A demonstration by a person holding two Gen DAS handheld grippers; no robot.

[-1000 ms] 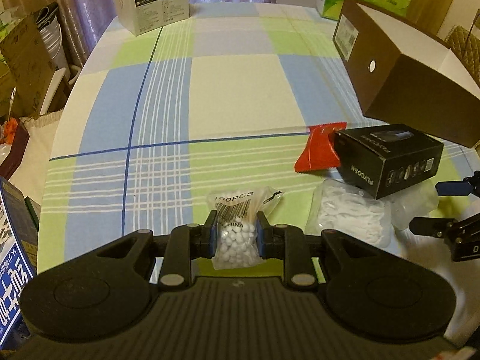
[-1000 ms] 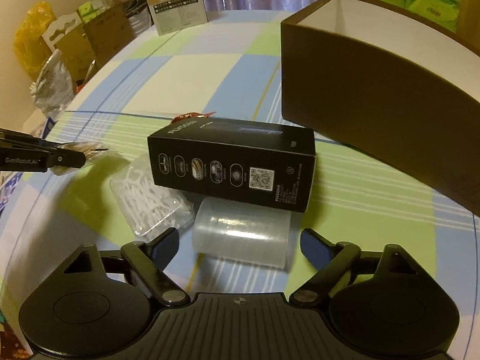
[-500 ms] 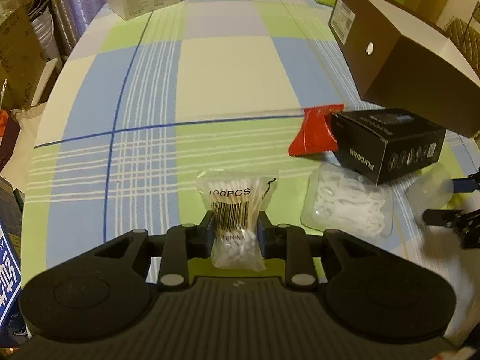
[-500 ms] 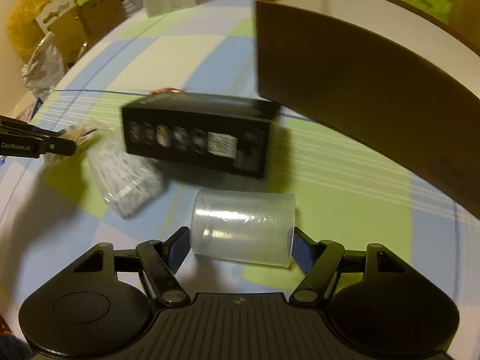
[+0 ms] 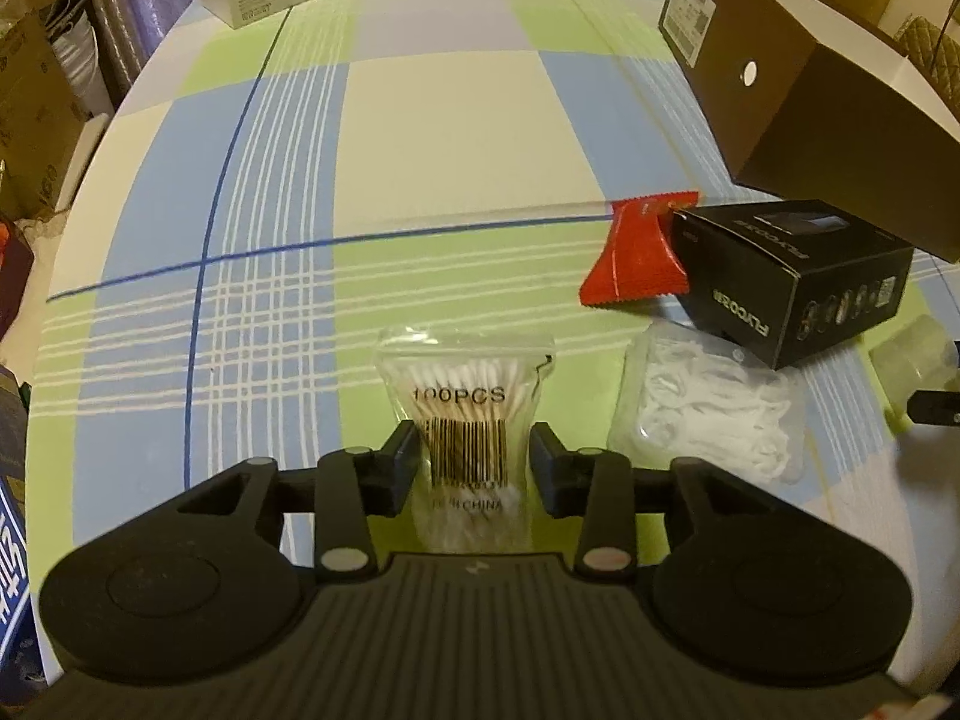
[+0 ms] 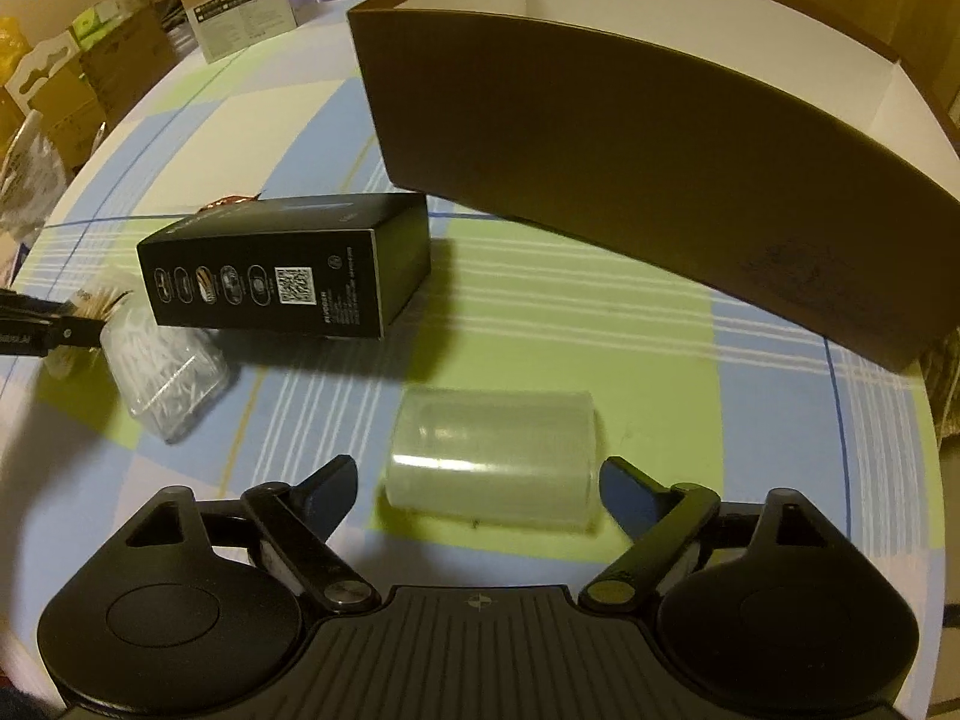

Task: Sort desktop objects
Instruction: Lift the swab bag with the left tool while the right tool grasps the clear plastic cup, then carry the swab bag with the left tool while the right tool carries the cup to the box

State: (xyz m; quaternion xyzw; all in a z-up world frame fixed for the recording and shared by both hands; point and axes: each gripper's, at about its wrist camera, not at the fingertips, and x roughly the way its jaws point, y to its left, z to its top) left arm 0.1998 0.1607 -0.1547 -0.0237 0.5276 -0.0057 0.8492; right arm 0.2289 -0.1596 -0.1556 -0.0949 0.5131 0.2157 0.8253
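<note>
A blue, green and cream plaid tablecloth (image 5: pixel 420 120) underlies a red packet (image 5: pixel 639 258) beside a black box (image 5: pixel 798 276), near a brown carton (image 6: pixel 630 180).

1. Left tool (image 5: pixel 474 468): matte black body with a ribbed central panel, a round disc housing on each side, and triangular cut-outs in the linkage arms
2. Its fingers (image 5: pixel 401 461) carry dark blue pads; silver round pivot pins sit at the link joints
3. Right tool (image 6: pixel 477 480): the same black build, with a small star-like mark on the ribbed panel
4. Its fingers (image 6: pixel 327 483) are slim, dark wedges on angled arms with metal pivots
</note>
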